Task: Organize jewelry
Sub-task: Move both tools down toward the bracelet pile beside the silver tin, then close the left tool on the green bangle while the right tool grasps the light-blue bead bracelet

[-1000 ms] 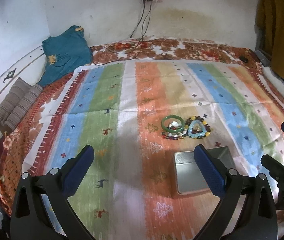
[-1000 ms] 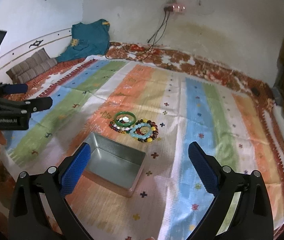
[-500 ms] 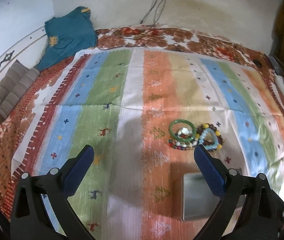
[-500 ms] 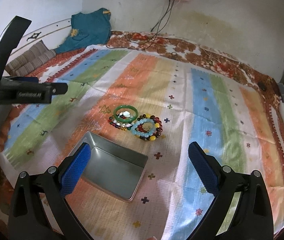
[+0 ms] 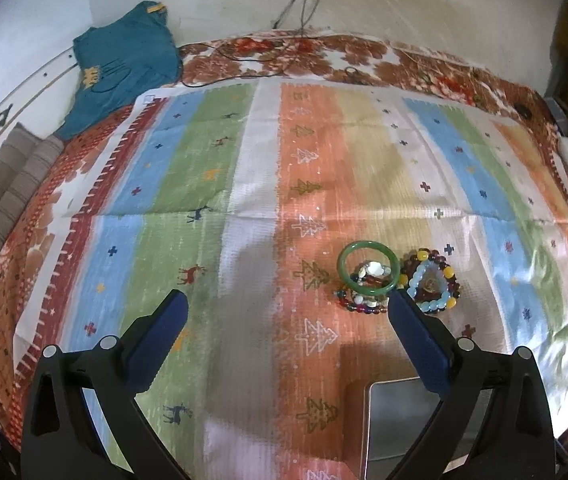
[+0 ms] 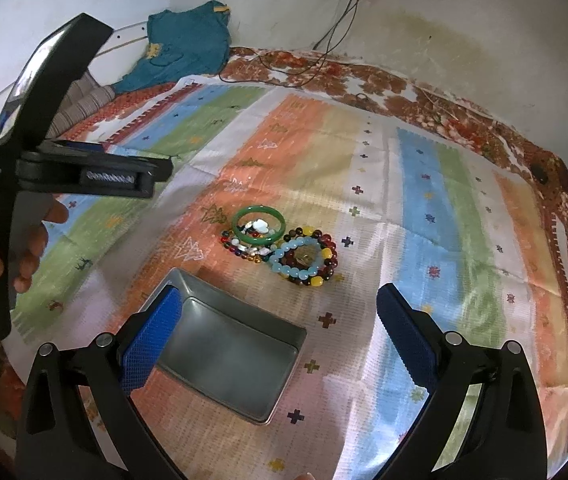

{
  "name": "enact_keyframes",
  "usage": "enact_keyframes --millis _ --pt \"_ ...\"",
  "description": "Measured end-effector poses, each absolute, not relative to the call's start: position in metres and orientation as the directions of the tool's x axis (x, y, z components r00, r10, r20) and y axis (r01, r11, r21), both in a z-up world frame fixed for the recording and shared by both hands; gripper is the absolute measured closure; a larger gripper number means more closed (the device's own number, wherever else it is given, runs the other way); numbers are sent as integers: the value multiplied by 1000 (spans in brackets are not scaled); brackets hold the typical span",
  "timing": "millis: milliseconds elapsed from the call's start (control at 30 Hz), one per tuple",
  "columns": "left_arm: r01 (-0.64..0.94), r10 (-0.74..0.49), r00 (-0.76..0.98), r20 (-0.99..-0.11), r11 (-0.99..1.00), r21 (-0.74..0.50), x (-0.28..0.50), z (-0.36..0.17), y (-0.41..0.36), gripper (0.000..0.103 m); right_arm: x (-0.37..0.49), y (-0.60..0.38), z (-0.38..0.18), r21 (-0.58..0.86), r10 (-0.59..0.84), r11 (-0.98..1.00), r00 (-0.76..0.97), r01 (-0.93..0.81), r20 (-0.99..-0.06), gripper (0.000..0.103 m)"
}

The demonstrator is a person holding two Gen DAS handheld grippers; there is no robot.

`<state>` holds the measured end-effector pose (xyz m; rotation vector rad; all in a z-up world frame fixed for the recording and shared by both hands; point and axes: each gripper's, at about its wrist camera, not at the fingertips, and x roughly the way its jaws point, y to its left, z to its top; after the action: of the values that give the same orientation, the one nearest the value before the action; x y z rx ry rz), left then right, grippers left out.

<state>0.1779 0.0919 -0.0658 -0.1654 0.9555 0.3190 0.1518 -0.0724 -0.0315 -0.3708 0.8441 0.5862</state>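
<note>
Basically untouched: green bangle [image 6: 258,226] is rigid, slick, breakable, so pinch across its rim; beaded bracelets [image 6: 304,258] are floppy. Both jaws released; tin [image 6: 225,350] empty.

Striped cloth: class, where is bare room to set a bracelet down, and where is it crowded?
Bare: the striped cloth right of the bracelet pile, and the green and blue stripes left of it. Crowded: the strip between the pile and the metal tin, where the green bangle overlaps beaded strands.
</note>
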Motion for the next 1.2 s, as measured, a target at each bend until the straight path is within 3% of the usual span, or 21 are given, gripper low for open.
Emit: enact_keyframes --millis 633,1200 --pt "-278 151 481 -863 961 13 226 -95 95 6 193 -56 -64 29 334 781 377 -624 -864 4" --pt "-242 105 389 -915 970 9 259 -132 97 6 234 -40 -103 40 268 791 288 -610 -919 4"
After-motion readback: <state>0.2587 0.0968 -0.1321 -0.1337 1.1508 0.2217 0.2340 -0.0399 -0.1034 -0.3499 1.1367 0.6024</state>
